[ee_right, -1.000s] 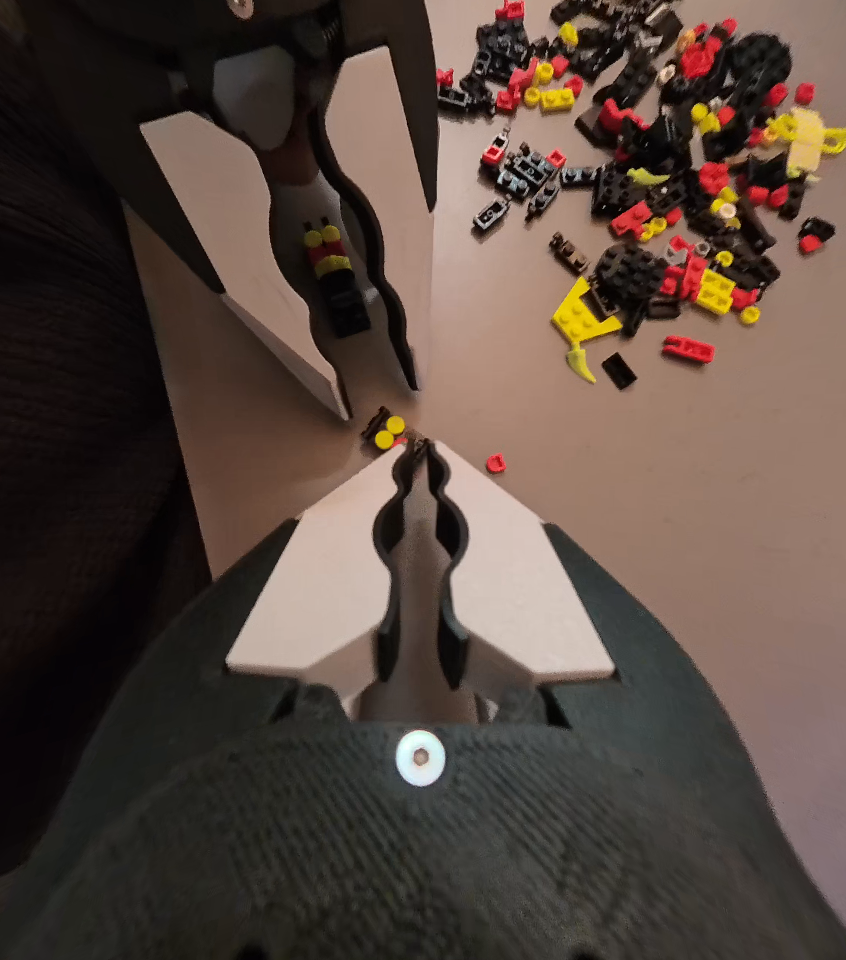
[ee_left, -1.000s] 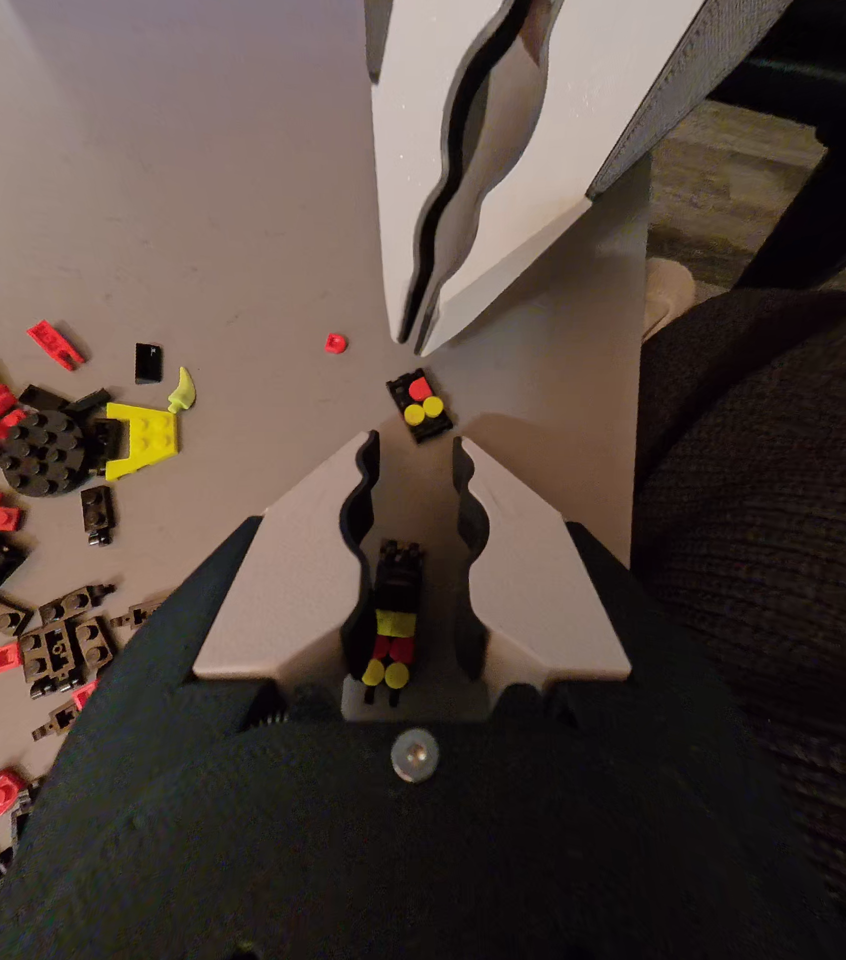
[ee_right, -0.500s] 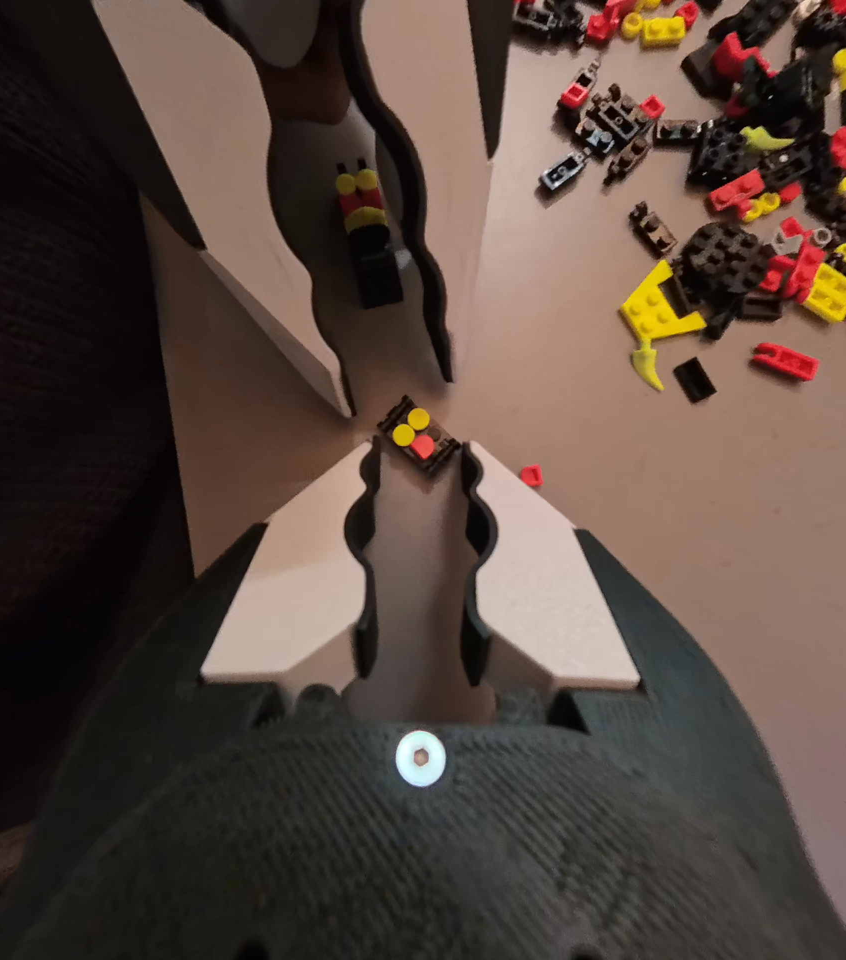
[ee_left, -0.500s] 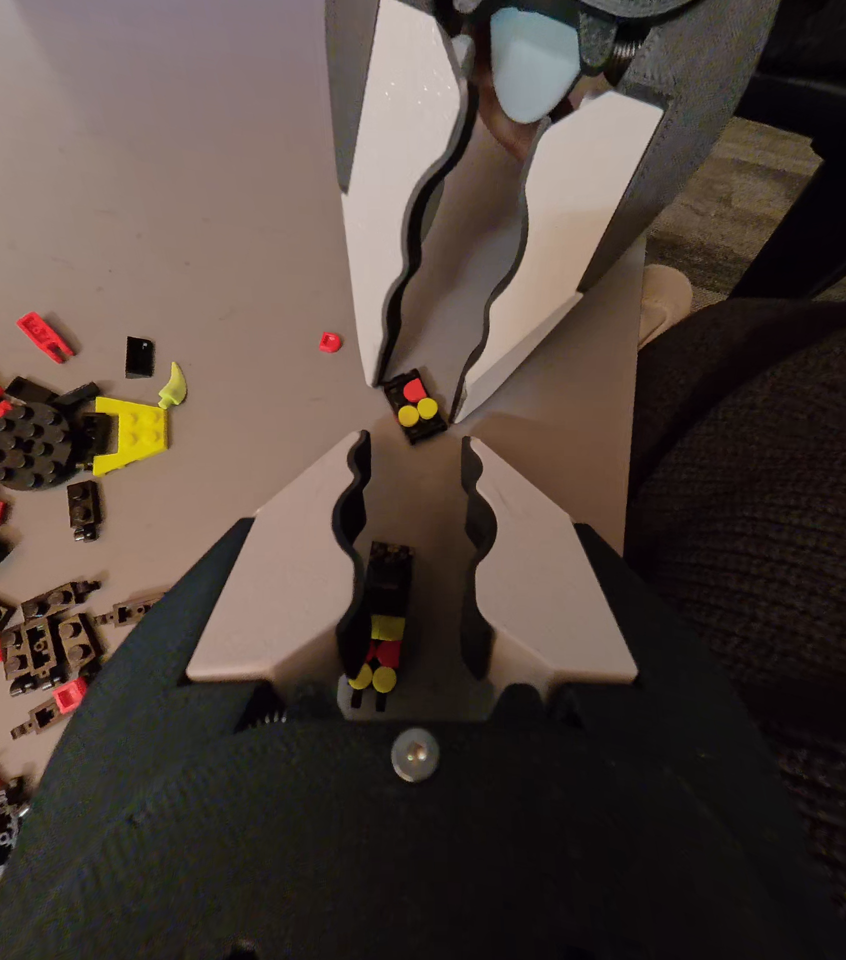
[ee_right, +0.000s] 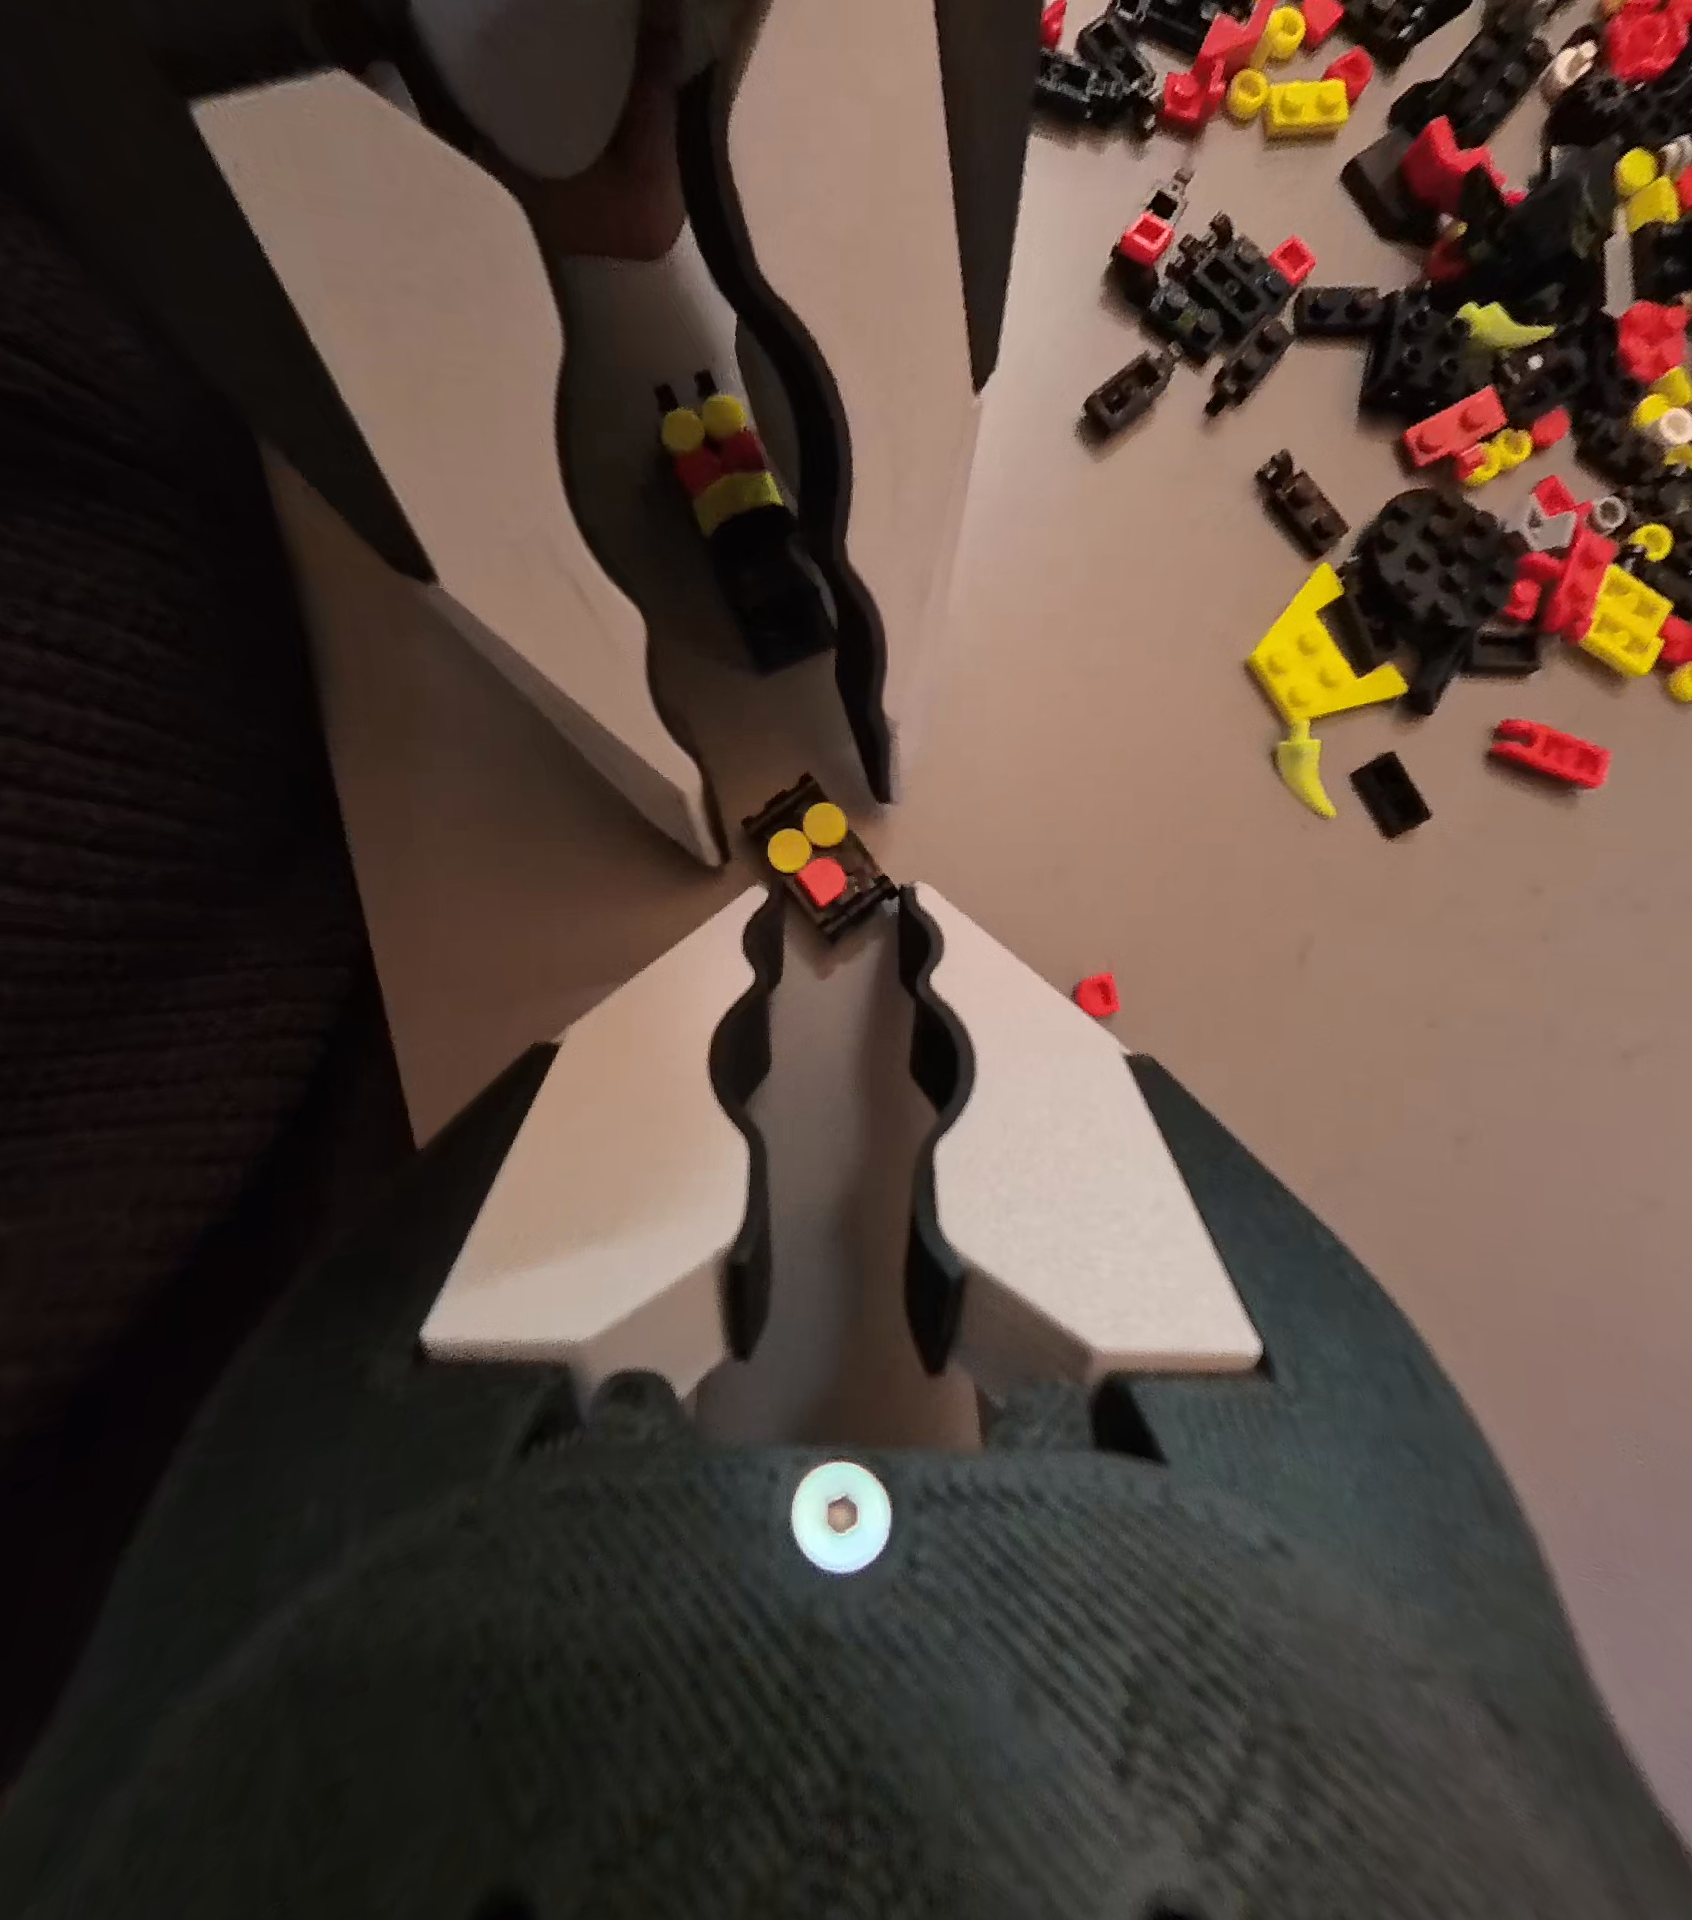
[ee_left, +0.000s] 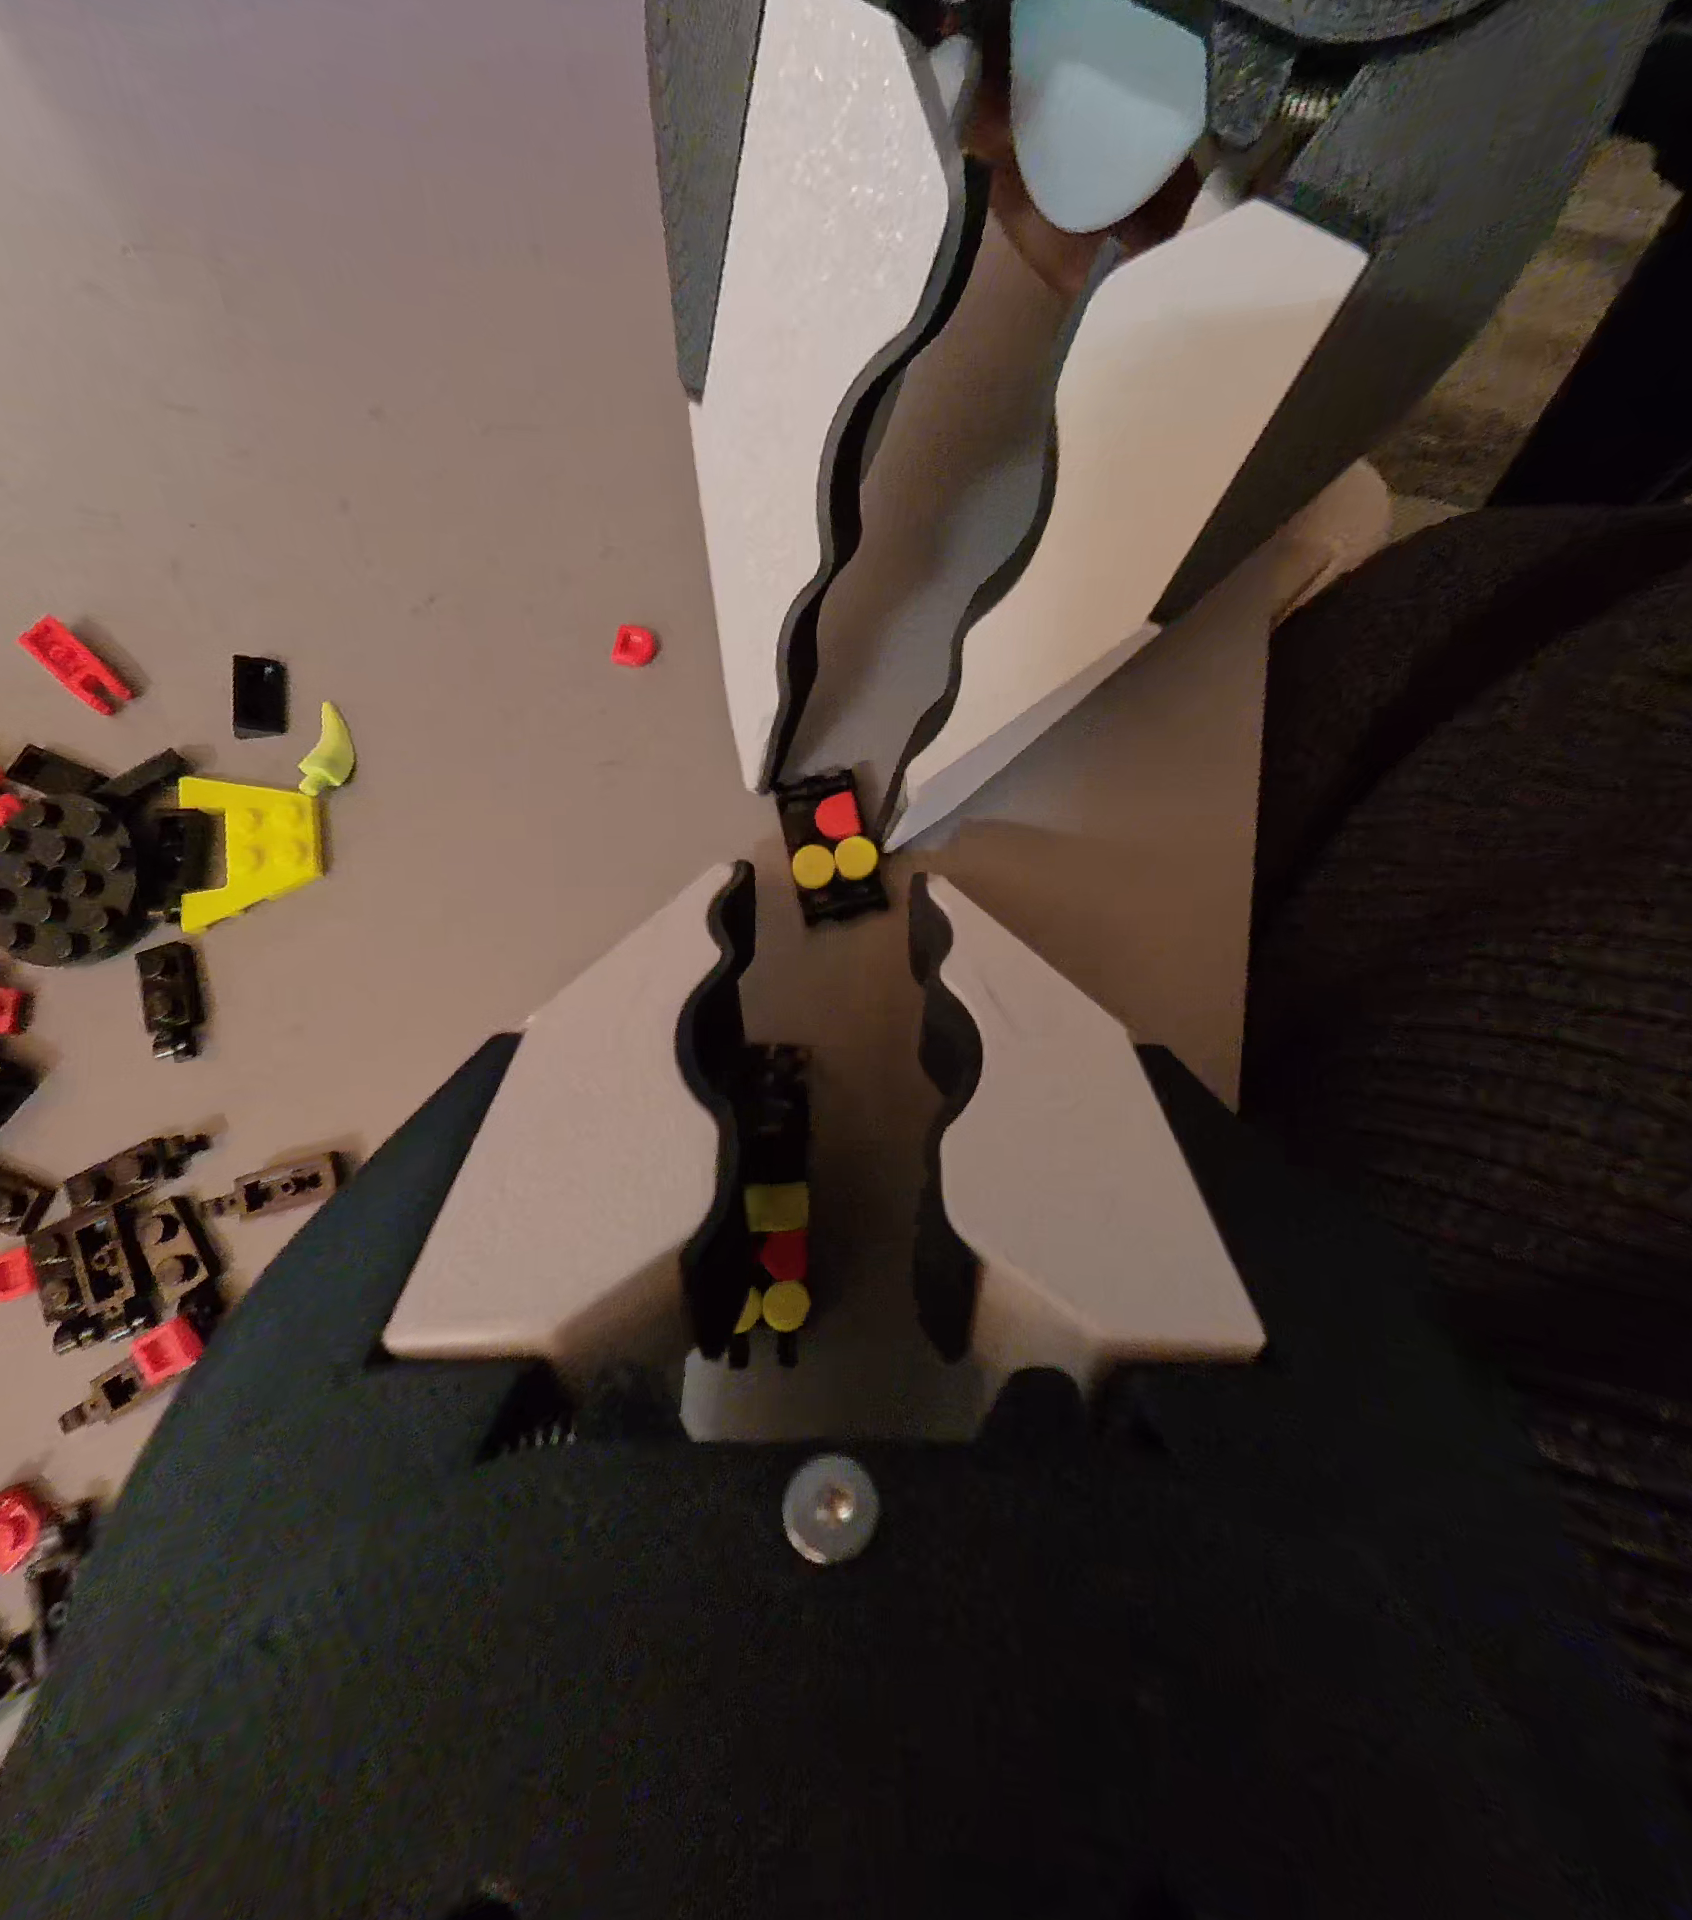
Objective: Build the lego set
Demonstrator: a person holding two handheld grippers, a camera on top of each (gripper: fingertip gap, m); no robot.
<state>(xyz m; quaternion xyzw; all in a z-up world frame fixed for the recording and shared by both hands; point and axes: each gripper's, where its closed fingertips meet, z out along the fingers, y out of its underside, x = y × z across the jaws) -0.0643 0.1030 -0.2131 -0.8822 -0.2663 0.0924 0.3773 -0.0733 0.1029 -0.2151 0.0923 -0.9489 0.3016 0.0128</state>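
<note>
A small black plate with two yellow round tiles and one red tile lies on the grey table near its edge. My right gripper is open with narrowed jaws and its tips straddle the plate's end; I cannot tell if they touch it. It comes from the top of the left wrist view. My left gripper is open, facing it from the other side. A narrow black, yellow and red assembly lies between the left fingers, against one pad; it also shows in the right wrist view.
A pile of loose black, red and yellow pieces lies to one side, with a yellow wedge plate and a black round plate. A single red piece lies near the grippers. A person's dark clothing lies past the table edge. Left and right tips are no more than a few centimetres apart.
My right gripper was shut a second ago, then opened wide, moved onto the small plate and has now narrowed around its end. The left gripper has barely moved.
</note>
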